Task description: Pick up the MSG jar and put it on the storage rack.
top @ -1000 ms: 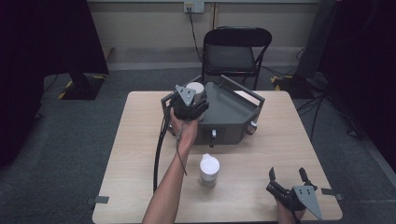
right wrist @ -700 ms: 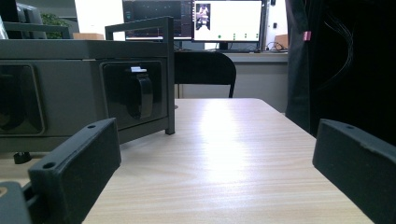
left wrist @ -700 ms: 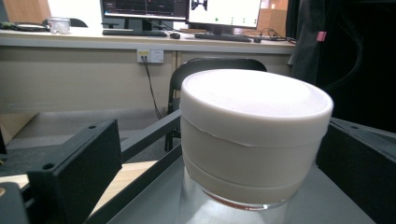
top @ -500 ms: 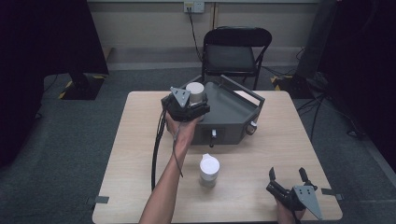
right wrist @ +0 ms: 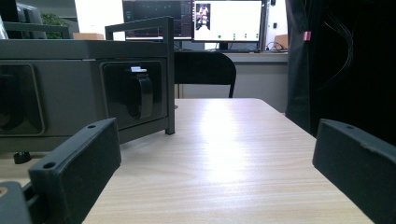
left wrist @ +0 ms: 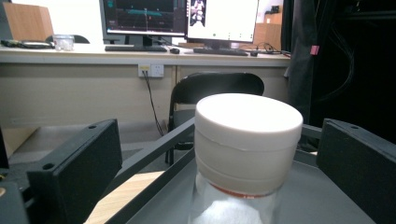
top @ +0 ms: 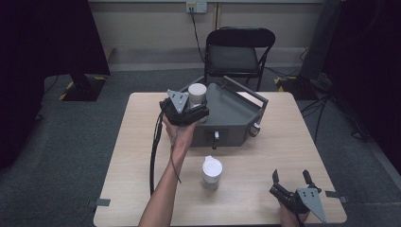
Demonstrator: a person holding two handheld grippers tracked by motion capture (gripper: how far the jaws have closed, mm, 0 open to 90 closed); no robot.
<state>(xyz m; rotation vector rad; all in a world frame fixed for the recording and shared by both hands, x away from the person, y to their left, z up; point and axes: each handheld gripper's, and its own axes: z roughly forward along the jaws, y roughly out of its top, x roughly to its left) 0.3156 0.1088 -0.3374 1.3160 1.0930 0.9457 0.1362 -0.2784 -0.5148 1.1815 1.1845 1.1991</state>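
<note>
In the high view, we are holding our left hand-held gripper (top: 193,108) at the near left corner of a dark grey metal box (top: 231,111) with a flat sloping top. A white-capped jar (top: 197,95) is standing upright on that top, just beyond the gripper. A second white-capped jar (top: 211,173) is standing on the pale wood-grain table (top: 123,170), nearer to us. Our right hand-held gripper (top: 291,177) is resting at the table's near right corner, its jaws spread on nothing.

In the left gripper view, the jar's (left wrist: 247,149) round, smooth white cap is sitting between the two blocky black jaws, which have just been opening; both are standing clear of it.

In the right gripper view, the jaws are gaping wide over bare laminate, the box's (right wrist: 84,88) front panel rising at the left.
</note>
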